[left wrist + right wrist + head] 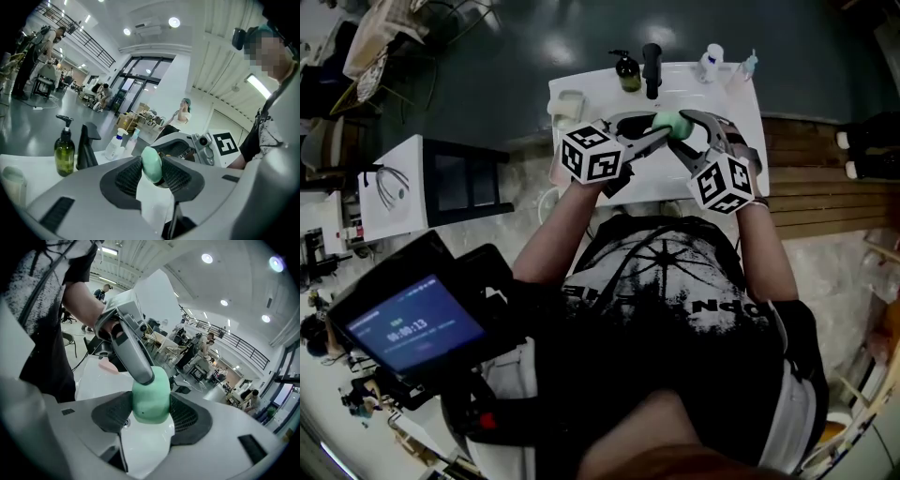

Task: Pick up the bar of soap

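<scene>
The pale green bar of soap (671, 122) is held up over the white sink (581, 89), caught between both grippers. My left gripper (664, 131) reaches in from the left and my right gripper (684, 129) from the right. In the left gripper view the soap (151, 161) stands edge-on, and the left gripper (153, 177) has its dark ribbed pads pressed on both faces. In the right gripper view the right gripper (151, 414) has its pads closed on the sides of the soap (151, 397), and one of the left gripper's fingers (133, 355) lies across the top of the bar.
At the back of the sink stand a dark green pump bottle (627, 72), a black tap (652, 67), a white bottle (710, 61) and a small spray bottle (746, 64). A pale dish (568, 105) sits at the left rim. A wooden platform (825, 178) lies to the right.
</scene>
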The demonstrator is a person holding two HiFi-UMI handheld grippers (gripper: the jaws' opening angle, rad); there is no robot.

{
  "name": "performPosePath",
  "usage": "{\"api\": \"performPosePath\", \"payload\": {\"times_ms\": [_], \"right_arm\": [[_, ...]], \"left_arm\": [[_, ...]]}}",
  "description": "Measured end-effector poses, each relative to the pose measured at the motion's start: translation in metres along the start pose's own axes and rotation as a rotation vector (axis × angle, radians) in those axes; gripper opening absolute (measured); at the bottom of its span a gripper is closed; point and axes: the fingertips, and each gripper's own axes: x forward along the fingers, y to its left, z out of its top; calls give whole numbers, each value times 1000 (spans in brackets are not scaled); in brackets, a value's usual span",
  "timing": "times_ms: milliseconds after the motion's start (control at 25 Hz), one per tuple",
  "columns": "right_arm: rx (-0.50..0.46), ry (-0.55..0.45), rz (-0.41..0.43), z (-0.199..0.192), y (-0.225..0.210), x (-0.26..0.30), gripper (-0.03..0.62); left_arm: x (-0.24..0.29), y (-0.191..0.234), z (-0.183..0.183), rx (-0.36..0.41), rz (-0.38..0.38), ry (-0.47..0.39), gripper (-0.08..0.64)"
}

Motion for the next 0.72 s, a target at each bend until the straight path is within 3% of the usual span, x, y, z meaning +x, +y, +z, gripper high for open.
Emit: {"api": "performPosePath", "payload": {"times_ms": [720], "right_arm": [[151,134,-119,-116,-27,-74,259]], "left_arm": [[131,-53,-19,32,-212,144,141]]}}
